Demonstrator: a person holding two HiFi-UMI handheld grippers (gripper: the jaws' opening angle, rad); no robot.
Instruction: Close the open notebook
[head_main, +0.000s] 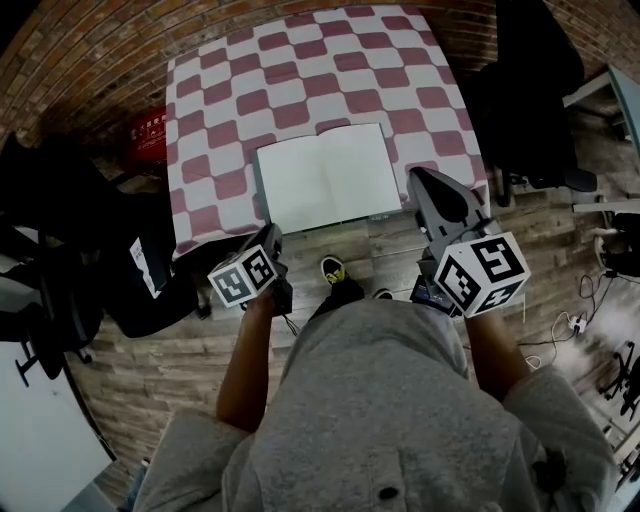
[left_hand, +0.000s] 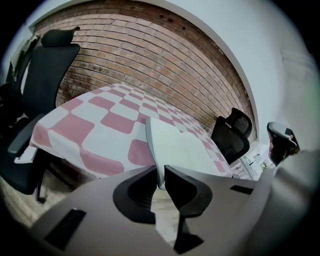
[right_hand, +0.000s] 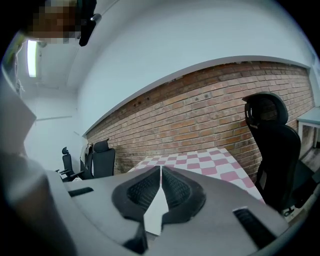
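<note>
At the far left, off the desk, a red box lies on the floor; its white print is too small to read. A black chair stands beside that edge, and a white label hangs near it, its writing unreadable.

The desk is one, under a pink-and-white checked cloth. One notebook lies open on it at the middle of the near edge, its blank white pages up. No writing shows on them.

There are two claws, and each carries one cube of black-and-white square markers that bear patterns, not words. The left claw sits at the notebook's near-left corner. In its own view the jaws are nearly together, pinching the edge of the notebook's left leaf, which stands up from the cloth.

The right claw is off the notebook's near-right corner, past the desk's near edge. Its jaws meet at the tips with nothing in them.

Another black chair stands by the desk's right edge.
</note>
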